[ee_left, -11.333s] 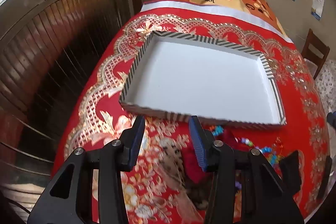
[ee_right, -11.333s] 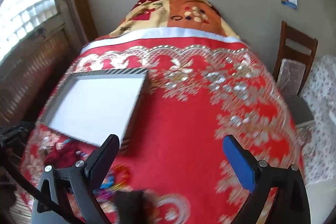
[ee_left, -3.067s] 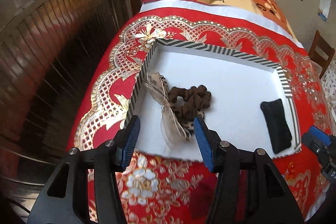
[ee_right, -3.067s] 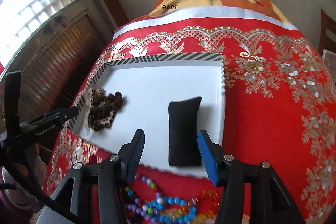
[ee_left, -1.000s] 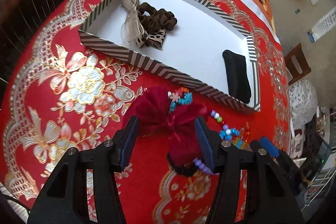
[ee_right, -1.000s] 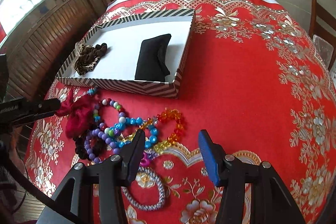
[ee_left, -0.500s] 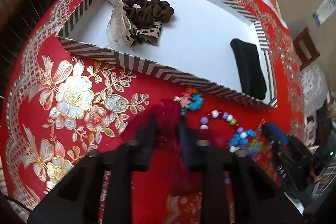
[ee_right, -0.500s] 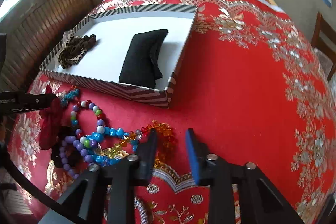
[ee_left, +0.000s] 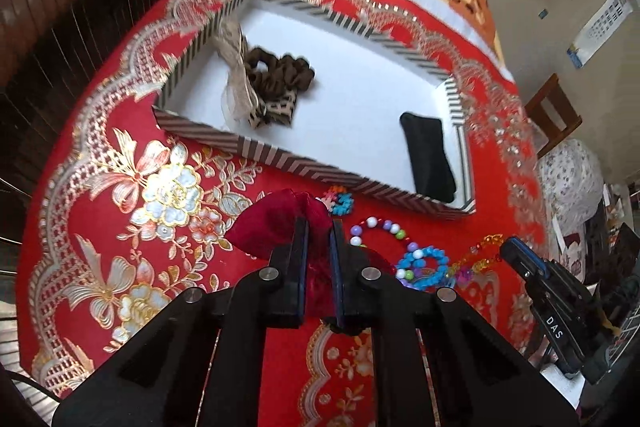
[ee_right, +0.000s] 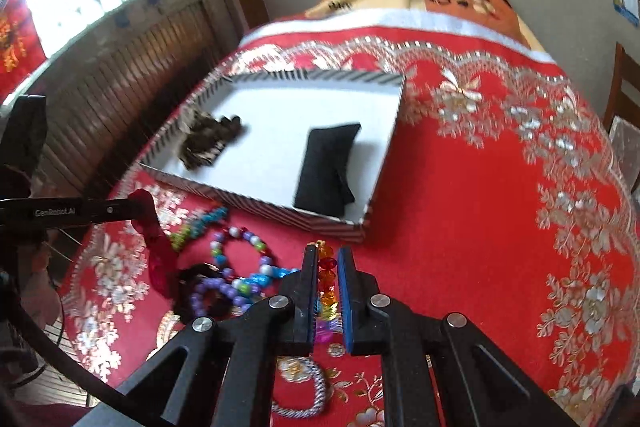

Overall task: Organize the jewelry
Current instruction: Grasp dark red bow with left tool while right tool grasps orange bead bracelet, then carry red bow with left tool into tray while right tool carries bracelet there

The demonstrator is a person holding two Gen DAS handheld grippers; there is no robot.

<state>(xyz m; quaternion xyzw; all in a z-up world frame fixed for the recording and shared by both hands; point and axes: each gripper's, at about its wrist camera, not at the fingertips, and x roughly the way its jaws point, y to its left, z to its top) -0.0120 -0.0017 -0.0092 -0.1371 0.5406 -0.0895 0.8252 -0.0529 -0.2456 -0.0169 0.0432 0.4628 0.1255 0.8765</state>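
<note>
My left gripper (ee_left: 319,227) is shut on a dark red fabric bow (ee_left: 272,221), lifted off the red cloth; it shows hanging in the right wrist view (ee_right: 158,259). My right gripper (ee_right: 328,253) is shut on a rainbow crystal bead bracelet (ee_right: 327,287). The striped tray (ee_left: 280,159) (ee_right: 280,211) holds a brown scrunchie with a leopard bow (ee_left: 272,83) (ee_right: 208,143) and a black pouch (ee_left: 428,151) (ee_right: 328,167). Loose bead bracelets (ee_left: 416,259) (ee_right: 236,267) lie in front of the tray.
The table wears a red and gold cloth (ee_right: 500,207). A silver rope bracelet (ee_right: 308,395) lies near the front edge. A wooden chair (ee_left: 554,115) stands to the right, and wooden slats (ee_right: 120,99) run along the left.
Both grippers have closed: the left on the red bow, the right on the rainbow bracelet. Both have risen from the cloth with their items.
</note>
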